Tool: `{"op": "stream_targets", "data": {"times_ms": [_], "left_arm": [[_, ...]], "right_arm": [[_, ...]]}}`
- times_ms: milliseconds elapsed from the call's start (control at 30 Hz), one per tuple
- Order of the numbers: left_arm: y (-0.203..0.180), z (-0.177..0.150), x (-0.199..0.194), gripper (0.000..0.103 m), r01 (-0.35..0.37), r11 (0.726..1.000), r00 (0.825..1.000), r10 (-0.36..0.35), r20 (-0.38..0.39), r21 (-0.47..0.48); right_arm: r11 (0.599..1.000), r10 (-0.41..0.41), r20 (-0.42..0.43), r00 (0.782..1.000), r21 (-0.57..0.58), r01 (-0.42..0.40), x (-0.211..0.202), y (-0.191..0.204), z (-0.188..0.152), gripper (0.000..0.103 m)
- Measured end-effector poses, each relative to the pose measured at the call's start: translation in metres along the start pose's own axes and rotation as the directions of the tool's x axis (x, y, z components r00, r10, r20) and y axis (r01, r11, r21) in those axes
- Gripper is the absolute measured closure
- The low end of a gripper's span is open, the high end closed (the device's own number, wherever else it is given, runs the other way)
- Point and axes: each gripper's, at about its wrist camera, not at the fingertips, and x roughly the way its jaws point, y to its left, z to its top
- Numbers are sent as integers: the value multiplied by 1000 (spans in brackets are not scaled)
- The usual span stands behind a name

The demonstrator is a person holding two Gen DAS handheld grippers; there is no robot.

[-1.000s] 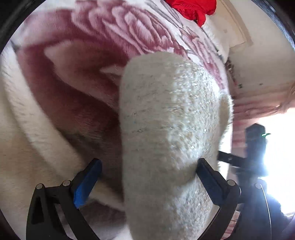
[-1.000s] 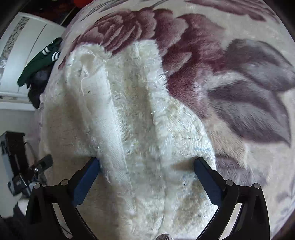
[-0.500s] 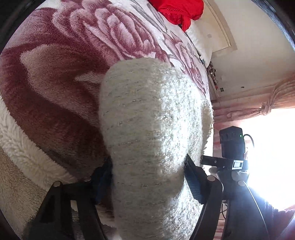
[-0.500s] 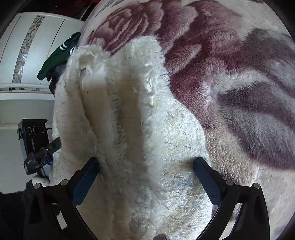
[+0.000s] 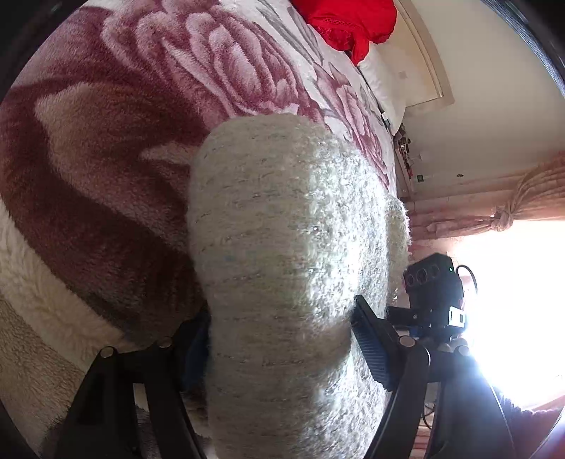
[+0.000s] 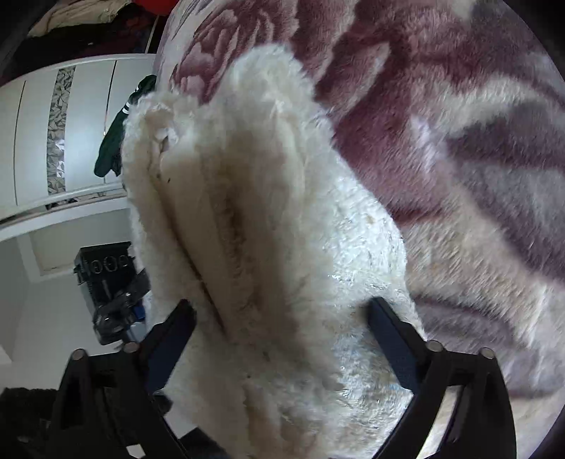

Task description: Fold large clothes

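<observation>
Plainly, both tongs pinch a fuzzy, bunched cream sweater [image 5: 282, 254] [image 6: 268, 229].

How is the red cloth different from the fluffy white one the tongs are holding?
The red cloth is bright red and looks smooth; the white garment is cream, fuzzy and flecked. The red cloth lies bunched at the far end of the flowered blanket, untouched; the white garment is pinched in the left tongs and sits between the fingers of the right tongs. The red cloth shows small and far; the white garment fills the view. Both are soft fabric.
</observation>
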Motion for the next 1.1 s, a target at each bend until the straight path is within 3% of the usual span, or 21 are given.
{"op": "stream_targets", "data": {"times_ms": [33, 67, 100, 167, 200, 267, 433, 500, 567, 600, 667, 833, 933, 1000, 1100], "left_arm": [[0, 3, 1, 31, -2, 1000, 1000, 2, -6, 5], [0, 4, 1, 31, -8, 1000, 1000, 8, -13, 13], [-1, 5, 2, 31, -10, 1000, 1000, 11, -18, 18], [-4, 6, 5, 31, -25, 999, 999, 26, -32, 39], [-7, 6, 6, 31, -39, 998, 998, 41, -38, 54], [-6, 9, 7, 32, -32, 999, 999, 34, -42, 40], [-4, 8, 7, 33, -25, 998, 998, 28, -62, 50], [-3, 12, 9, 33, -10, 999, 997, 13, -70, 44], [2, 13, 10, 30, 5, 999, 996, -2, -84, 35], [5, 12, 9, 29, 10, 1000, 996, -8, -86, 28], [10, 11, 12, 23, 28, 1000, 995, -27, -91, 3], [14, 10, 21, 21, 75, 996, 993, -79, -83, -44], [11, 12, 21, 20, 74, 996, 993, -78, -87, -48], [12, 12, 19, 20, 76, 995, 993, -81, -89, -57], [18, 12, 16, 20, 91, 993, 991, -97, -96, -72]], "right_arm": [[1000, 22, 13, 1000, 19, -23, 1, 2, -3, 21], [997, 67, 28, 997, 48, -68, -1, 0, -7, 39], [993, 99, 41, 994, 60, -101, -3, -1, -10, 51], [990, 115, 66, 991, 78, -120, -6, -8, -21, 56], [997, 51, 69, 996, 50, -54, -4, -7, -23, 56], [1000, -12, 83, 996, 11, 11, -2, -5, -23, 40], [991, -126, 75, 989, -40, 129, -9, 1, -17, 24], [974, -209, 81, 975, -73, 215, -11, 12, -15, 18], [936, -326, 81, 942, -116, 334, -11, 22, -15, 0], [923, -354, 78, 932, -128, 362, -8, 23, -12, 0], [938, -320, 54, 946, -120, 324, -7, 13, -8, 0], [989, -143, -16, 990, -36, 143, -5, -31, 5, 0], [995, -94, -33, 995, -35, 93, -13, -47, 6, 0], [993, -110, -40, 993, -42, 108, -27, -47, 5, 0], [994, -108, 46, 993, -29, 109, -66, -46, 3, 0]]}}
